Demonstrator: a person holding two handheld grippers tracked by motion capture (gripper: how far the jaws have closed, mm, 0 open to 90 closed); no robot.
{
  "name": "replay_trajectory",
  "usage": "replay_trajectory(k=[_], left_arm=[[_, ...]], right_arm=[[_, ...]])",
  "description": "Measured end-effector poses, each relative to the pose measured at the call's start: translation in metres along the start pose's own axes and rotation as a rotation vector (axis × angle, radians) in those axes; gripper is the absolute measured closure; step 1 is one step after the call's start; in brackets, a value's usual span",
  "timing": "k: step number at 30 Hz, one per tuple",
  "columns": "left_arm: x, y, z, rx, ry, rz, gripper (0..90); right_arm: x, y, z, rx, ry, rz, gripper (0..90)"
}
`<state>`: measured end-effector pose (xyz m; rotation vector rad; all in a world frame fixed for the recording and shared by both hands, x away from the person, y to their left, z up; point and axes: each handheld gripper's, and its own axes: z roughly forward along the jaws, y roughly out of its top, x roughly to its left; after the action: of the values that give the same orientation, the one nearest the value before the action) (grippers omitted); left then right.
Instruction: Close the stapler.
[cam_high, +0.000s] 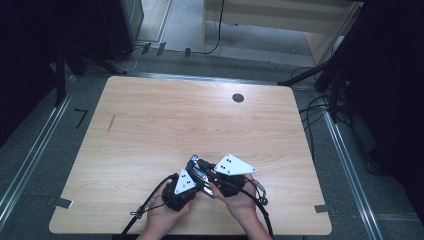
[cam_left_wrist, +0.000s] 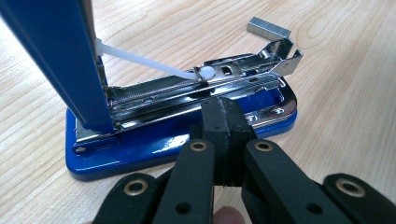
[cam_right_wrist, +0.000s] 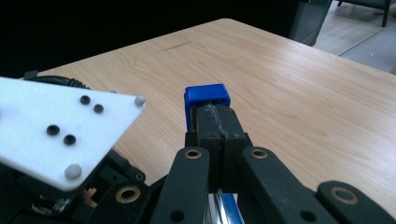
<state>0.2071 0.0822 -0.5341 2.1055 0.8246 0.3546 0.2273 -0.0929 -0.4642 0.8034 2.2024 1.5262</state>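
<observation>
Stapler (cam_left_wrist: 187, 135) lid up, staple strip (cam_left_wrist: 268, 28) beside, both hand-held grippers shut.

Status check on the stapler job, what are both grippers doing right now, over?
Left gripper shut, pads against the open blue stapler at its magazine rail. Right gripper shut at the raised blue lid. Loose staple strip lies beyond the stapler's front, nothing blocking.

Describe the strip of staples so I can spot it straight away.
On the wooden table, find the blue stapler with its lid swung up. Just past the stapler's open metal front end lies the strip of staples, a short silvery ridged bar. It is the one loose metal piece, lying apart from the stapler.
</observation>
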Motion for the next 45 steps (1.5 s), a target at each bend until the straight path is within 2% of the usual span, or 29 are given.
replay_trajectory(k=[7,16,21,24,31,36,40,42,45], left_arm=[[0.0,0.0,0.0,0.001,0.002,-0.001,90.0],[0.0,0.0,0.0,-0.001,-0.001,0.003,90.0],[0.0,0.0,0.0,0.002,-0.004,0.004,90.0],[0.001,0.0,0.0,0.003,-0.005,0.006,90.0],[0.0,0.0,0.0,0.004,-0.004,0.005,90.0],[0.0,0.0,0.0,0.004,-0.004,0.004,90.0],[0.0,0.0,0.0,0.002,-0.004,0.006,90.0],[0.0,0.0,0.0,0.001,-0.004,0.005,90.0],[0.0,0.0,0.0,0.003,-0.004,0.006,90.0]], right_arm=[[-0.002,0.005,0.009,-0.007,0.023,0.004,90.0],[0.004,0.011,0.024,-0.006,0.046,-0.014,90.0],[0.004,0.007,0.037,0.049,0.031,-0.036,90.0],[-0.001,0.004,0.042,0.05,0.049,-0.014,90.0],[0.0,0.004,0.051,0.063,0.056,-0.012,90.0],[-0.002,0.003,0.058,0.087,0.071,-0.015,90.0],[-0.008,0.002,0.062,0.093,0.107,0.016,90.0],[-0.01,0.004,0.065,0.105,0.123,0.012,90.0],[-0.009,0.006,0.068,0.119,0.121,-0.008,90.0]])
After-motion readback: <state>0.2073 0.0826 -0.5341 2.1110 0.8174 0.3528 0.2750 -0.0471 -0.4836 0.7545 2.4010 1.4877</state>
